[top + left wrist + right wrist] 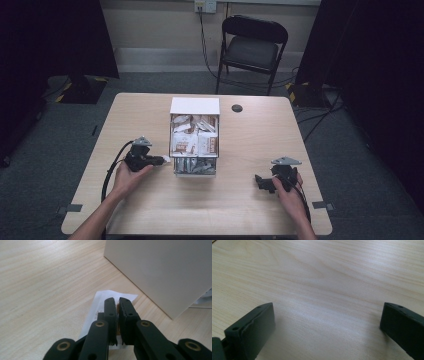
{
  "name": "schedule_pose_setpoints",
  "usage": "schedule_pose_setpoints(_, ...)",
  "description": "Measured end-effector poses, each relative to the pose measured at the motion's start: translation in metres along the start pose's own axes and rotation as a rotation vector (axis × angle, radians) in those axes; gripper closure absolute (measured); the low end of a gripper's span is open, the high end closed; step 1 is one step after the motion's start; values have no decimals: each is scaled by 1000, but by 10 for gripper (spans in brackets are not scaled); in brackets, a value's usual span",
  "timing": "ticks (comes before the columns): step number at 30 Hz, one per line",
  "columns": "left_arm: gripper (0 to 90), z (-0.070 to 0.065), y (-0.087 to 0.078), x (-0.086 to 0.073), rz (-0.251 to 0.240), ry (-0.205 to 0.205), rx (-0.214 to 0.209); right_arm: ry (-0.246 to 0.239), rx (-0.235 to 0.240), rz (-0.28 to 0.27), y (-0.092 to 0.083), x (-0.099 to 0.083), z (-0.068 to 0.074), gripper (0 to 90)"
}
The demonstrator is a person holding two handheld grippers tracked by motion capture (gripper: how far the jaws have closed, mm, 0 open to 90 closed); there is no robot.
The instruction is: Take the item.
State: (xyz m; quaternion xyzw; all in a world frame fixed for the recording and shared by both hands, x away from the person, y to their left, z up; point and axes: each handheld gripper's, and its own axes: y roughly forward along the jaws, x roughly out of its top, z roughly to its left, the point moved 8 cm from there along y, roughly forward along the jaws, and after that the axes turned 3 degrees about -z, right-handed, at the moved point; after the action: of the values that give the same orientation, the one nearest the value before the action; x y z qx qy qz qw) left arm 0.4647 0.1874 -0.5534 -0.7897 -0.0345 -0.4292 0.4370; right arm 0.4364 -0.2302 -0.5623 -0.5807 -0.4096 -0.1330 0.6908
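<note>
The left gripper (117,302) has its jaws nearly closed on a white packet (101,305), low over the worktop (45,277) beside the box (160,272), probably to set it down. The right gripper (327,322) rests apart with its jaws wide open and nothing between them, seemingly waiting.

Just ahead and to the right of the left gripper (118,305), the white box (160,272) wall blocks passage; bare table (45,277) lies open to its left. Ahead of the right gripper (327,320), the tabletop looks unobstructed.
</note>
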Motion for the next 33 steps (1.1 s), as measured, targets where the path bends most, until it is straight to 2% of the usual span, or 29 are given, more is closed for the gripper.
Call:
schedule_pose_setpoints(4,778,3,-1,0,-6,-32,-8,1,1,1,0,0,0,0)
schedule_pose_setpoints(9,697,5,-3,0,-2,-32,-6,1,1,1,0,0,0,0)
schedule_pose_setpoints(11,626,5,-6,1,-14,-21,8,1,1,1,0,0,0,0)
schedule_pose_setpoints(13,534,7,-9,2,-23,-31,14,1,1,1,0,0,0,0)
schedule_pose_setpoints(14,523,7,-11,3,-35,-41,14,1,1,1,0,0,0,0)
schedule_pose_setpoints(16,477,8,-16,4,-44,-35,24,1,1,1,0,0,0,0)
schedule_pose_setpoints(17,447,8,-18,5,-54,-43,14,1,1,1,0,0,0,0)
schedule_pose_setpoints(18,429,7,-22,6,-68,-40,0,1,1,1,0,0,0,0)
schedule_pose_setpoints(20,375,7,-27,9,-84,-26,11,1,1,1,0,0,0,0)
schedule_pose_setpoints(22,310,4,-32,11,-97,-25,1,-1,2,1,0,0,0,0)
schedule_pose_setpoints(26,268,2,-46,15,-110,-1,2,-1,2,1,0,0,0,0)
schedule_pose_setpoints(28,249,2,-53,17,-122,-8,-13,-1,2,1,0,0,0,0)
schedule_pose_setpoints(30,232,3,-59,17,-120,4,3,-1,2,1,0,0,0,0)
schedule_pose_setpoints(33,222,6,-69,12,-86,36,50,0,2,1,0,0,0,0)
